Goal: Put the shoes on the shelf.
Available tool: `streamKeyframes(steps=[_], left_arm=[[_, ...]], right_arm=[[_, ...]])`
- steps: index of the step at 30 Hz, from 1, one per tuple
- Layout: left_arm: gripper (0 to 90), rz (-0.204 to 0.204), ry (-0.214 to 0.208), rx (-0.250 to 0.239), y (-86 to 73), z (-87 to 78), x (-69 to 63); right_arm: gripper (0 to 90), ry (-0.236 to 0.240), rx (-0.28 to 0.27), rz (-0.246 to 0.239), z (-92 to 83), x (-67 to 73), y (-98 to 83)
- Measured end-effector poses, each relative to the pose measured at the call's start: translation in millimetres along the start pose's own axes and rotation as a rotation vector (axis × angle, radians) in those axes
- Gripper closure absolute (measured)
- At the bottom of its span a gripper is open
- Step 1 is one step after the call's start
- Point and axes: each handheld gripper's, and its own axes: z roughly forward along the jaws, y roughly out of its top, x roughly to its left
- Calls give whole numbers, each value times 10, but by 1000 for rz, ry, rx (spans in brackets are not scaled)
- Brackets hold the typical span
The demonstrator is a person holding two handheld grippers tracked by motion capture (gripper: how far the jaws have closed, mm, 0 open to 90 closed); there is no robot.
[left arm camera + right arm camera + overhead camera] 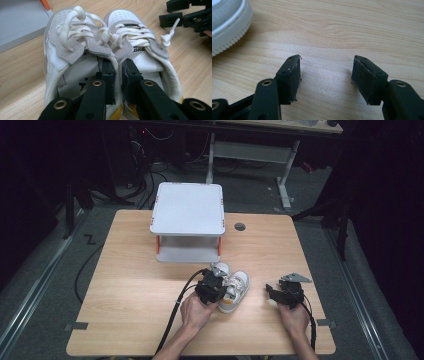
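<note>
The grey shelf (187, 222) blocks the back of the table (125, 285), with the little shoes (232, 290) right in front; both sides and the near edge have lots of room

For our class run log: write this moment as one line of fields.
left gripper: shut on inner collars of pair of shoes | right gripper: open, above table | shelf: bare

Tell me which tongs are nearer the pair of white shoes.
Left. The left tongs pinch the two inner collars of the white shoes together; the right tongs rest open on the table, apart from them.
</note>
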Motion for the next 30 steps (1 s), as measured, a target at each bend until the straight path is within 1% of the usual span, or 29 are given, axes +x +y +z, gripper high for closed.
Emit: streamKeyframes(steps=[3, 6, 12, 16, 23, 25, 30], left_arm=[[817, -1, -10, -11, 2, -76, 13], [816, -3, -12, -25, -4, -154, 36], [816, -6, 6, -47, -54, -305, 141], [816, -9, 39, -47, -87, -349, 226], [818, -55, 71, -67, -94, -408, 429], [817, -69, 81, -73, -96, -410, 486], [817, -109, 120, -80, -93, -379, 667]], right_arm=[[401, 1, 0, 0, 0, -1, 0], [401, 1, 0, 1, 0, -2, 0], [400, 1, 0, 0, 1, -1, 0], [396, 3, -1, -1, 1, -2, 0], [396, 3, 0, -1, 1, 0, 0], [396, 3, 0, -1, 1, -1, 0], [395, 3, 0, -1, 1, 0, 1]])
